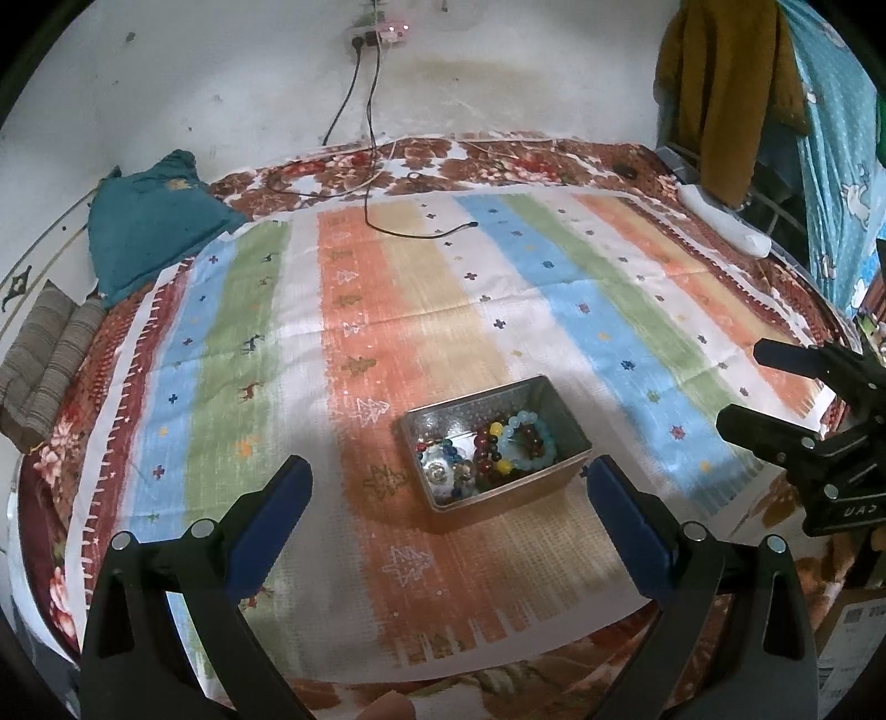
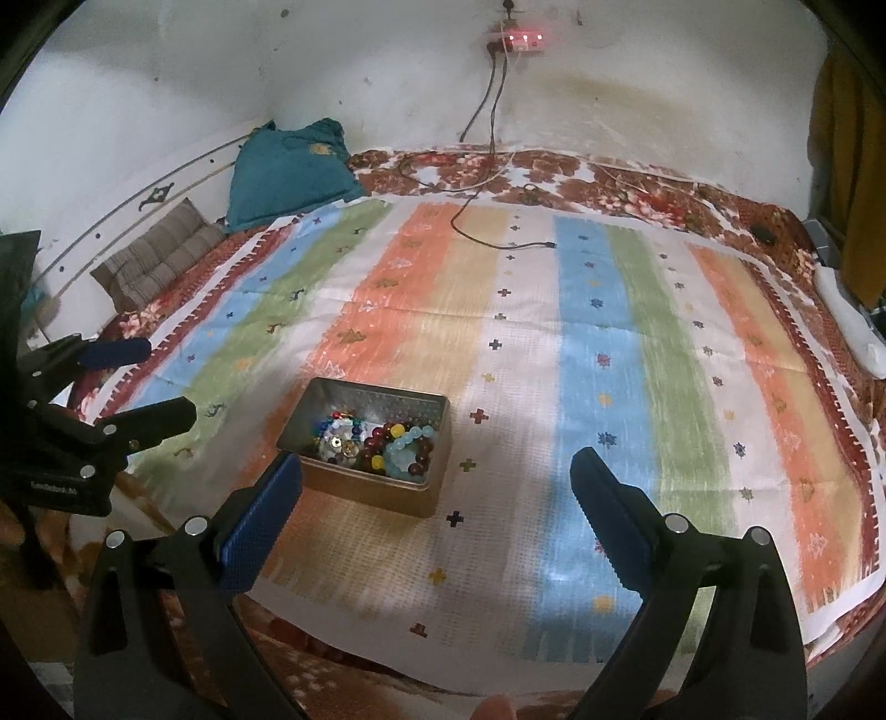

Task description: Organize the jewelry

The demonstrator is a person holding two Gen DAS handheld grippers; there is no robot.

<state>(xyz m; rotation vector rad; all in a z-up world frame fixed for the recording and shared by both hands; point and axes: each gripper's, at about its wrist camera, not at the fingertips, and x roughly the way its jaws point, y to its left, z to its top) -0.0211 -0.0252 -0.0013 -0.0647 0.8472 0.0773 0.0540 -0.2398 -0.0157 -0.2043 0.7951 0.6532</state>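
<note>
A bed [image 1: 498, 160] with a brown floral blanket fills the room up to a stained white wall [image 1: 221, 83], where a power strip [image 2: 523, 40] glows with red lights and black cables [image 1: 371, 127] trail down onto the bedding. Over the blanket lies a striped cloth [image 1: 432, 310] in blue, green, orange, beige and white bands, printed with small crosses, trees and deer. A teal pillow [image 1: 149, 221] and a folded striped brown cushion [image 1: 47, 360] sit at the far left corner; a mustard garment [image 1: 720, 83] hangs at the right beside a turquoise patterned sheet [image 1: 830, 166].

On the cloth stands an open rectangular metal tin [image 1: 559, 407]. Inside it lie beaded bracelets [image 1: 523, 443]: a pale blue one, a dark red one, and strands with yellow, red and blue beads, crowded together.

The left tongs [image 1: 448, 479] hang spread wide and empty just short of the tin. The right tongs [image 2: 437, 473] are likewise spread and empty, with the tin toward their left finger.
</note>
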